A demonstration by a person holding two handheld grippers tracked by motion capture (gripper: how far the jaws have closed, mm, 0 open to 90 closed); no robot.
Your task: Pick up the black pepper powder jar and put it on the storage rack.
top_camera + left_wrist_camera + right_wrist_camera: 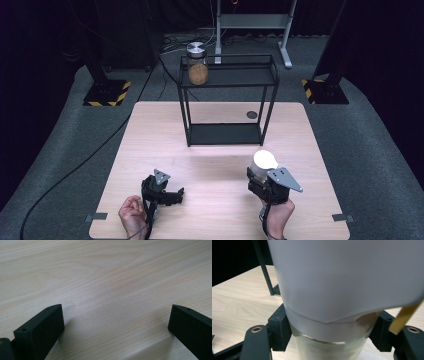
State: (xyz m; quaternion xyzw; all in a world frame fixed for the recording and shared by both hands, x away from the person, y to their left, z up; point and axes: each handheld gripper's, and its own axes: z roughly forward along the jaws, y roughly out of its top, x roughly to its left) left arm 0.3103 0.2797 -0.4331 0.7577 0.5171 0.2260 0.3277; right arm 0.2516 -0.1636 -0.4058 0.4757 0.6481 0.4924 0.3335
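You are holding a jar (pixel 262 167) with a white lid in the right gripper (pixel 270 182); in the right gripper view its jaws are pressing on both sides of the glass body (pixel 329 350) just under the lid (pixel 347 280), so the grasp is reading as firm. The jar is sitting near the right front of the table (pixel 210 165), upright as far as can be told, and whether its base is touching the wood cannot be told. A tan strip (pixel 404 315) is hanging beside the lid at the right of that view; what it is cannot be made out. The left gripper (pixel 167 195) is resting low over bare wood at the left front, jaws spread wide with nothing between them, as the left gripper view is confirming (pixel 112 310). Ahead of you, a black two-tier rack (pixel 227 97) is standing at the far middle of the table, and a second jar (pixel 197 65) with a metal lid and brown contents is occupying the left of its top shelf. Judging by that, you appear to be shelving jars: one is looking placed, and the one in hand is well apart from the rack. What is remaining, in my assessment, is the carry, the set-down on a shelf and the release.
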